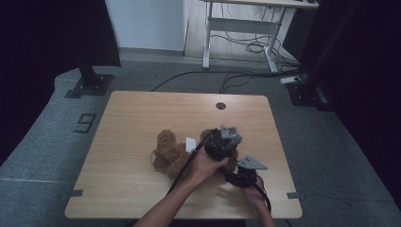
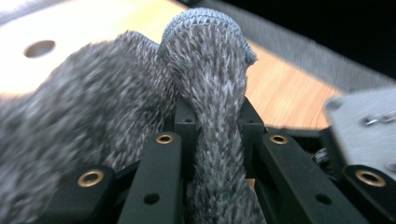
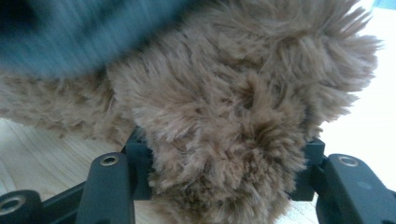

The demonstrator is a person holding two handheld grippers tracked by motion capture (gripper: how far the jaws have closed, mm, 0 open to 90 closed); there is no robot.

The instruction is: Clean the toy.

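A brown plush toy (image 1: 168, 152) lies near the middle of the wooden table (image 1: 132, 118), with a white tag (image 1: 190, 144) beside it. My left gripper (image 1: 222, 140) hovers over the toy's right part. In the left gripper view it (image 2: 215, 116) is shut on a fold of grey knit cloth (image 2: 205, 56) that stands up between the jaws. My right gripper (image 1: 246, 173) sits close behind, near the front right. In the right gripper view it (image 3: 224, 154) is shut on a thick tuft of the toy's brown fur (image 3: 233, 107).
A round cable hole (image 1: 221, 105) sits at the table's far edge. Beyond the table are a black stand base (image 1: 90, 85) on the left, a white desk frame (image 1: 239, 26) and floor cables (image 1: 236, 75). A dark blurred shape (image 3: 70, 37) crosses the right gripper view's top left.
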